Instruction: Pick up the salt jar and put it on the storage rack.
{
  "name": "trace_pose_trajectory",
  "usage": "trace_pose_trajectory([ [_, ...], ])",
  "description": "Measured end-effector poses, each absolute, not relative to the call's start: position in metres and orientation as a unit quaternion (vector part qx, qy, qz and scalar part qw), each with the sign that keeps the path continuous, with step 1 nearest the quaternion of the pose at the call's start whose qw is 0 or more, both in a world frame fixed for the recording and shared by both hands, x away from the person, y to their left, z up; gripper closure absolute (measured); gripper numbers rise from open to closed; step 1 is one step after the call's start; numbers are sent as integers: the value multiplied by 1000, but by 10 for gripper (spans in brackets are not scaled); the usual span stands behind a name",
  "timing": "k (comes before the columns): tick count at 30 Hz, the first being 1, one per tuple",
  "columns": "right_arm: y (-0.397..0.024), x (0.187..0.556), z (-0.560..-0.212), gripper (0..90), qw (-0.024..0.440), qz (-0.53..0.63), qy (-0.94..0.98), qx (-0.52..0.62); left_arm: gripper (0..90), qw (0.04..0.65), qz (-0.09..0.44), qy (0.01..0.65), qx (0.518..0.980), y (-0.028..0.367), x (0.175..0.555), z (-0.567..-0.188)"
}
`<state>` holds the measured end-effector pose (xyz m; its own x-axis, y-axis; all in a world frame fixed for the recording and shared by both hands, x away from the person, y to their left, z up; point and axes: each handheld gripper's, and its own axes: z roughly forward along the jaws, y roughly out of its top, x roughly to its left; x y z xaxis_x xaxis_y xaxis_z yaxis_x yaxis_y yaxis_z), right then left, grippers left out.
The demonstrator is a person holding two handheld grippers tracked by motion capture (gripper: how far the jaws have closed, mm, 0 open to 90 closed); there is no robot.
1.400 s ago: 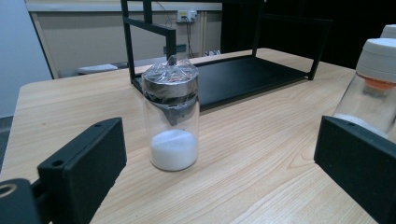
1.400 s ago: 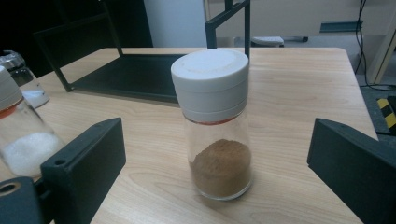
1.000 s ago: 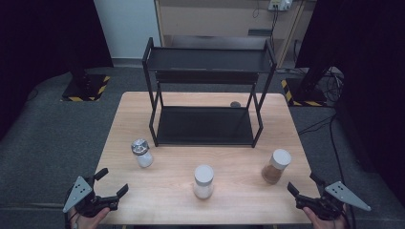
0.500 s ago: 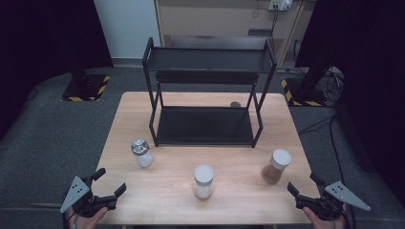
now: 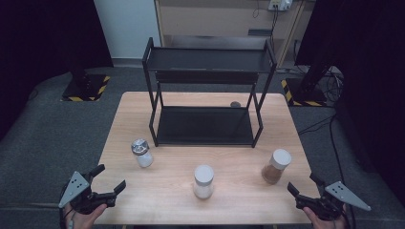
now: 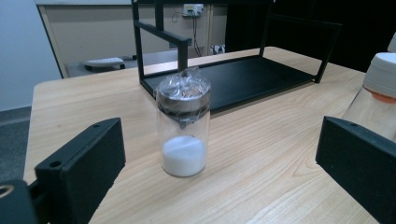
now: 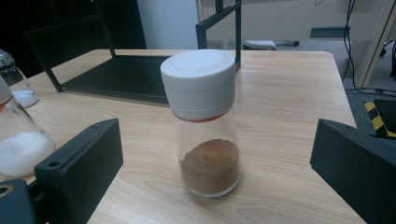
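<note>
Three jars stand upright on the wooden table [image 5: 224,210]. A small glass jar [image 5: 142,152] [image 6: 183,128] with a foil-wrapped metal cap holds white powder. A white-lidded jar [image 5: 203,181] of white powder is at front centre. A white-lidded jar [image 5: 276,166] [image 7: 204,121] holds brown powder. My left gripper [image 5: 109,179] [image 6: 219,172] is open at the front left corner, facing the foil-capped jar from a short distance. My right gripper [image 5: 303,183] [image 7: 215,172] is open at the front right corner, facing the brown-powder jar. Neither touches a jar.
A black two-tier metal rack [image 5: 206,86] stands on the far half of the table, both shelves bare. A small dark round mark [image 5: 235,104] lies behind its right leg. Grey floor surrounds the table; yellow-black striped bases [image 5: 86,88] sit beyond it.
The left gripper has shifted slightly down and left toward the table's front corner. The right gripper and the jars have stayed put.
</note>
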<state>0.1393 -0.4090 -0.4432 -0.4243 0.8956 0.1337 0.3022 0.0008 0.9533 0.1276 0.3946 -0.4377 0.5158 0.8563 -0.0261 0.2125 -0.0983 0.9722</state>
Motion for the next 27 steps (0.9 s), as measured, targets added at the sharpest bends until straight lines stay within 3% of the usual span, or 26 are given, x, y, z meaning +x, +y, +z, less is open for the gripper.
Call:
trace_pose_trajectory([
  [27,-411,139,-444,31,273,542,647,461,0,515,276,392,710,389,173,-408],
])
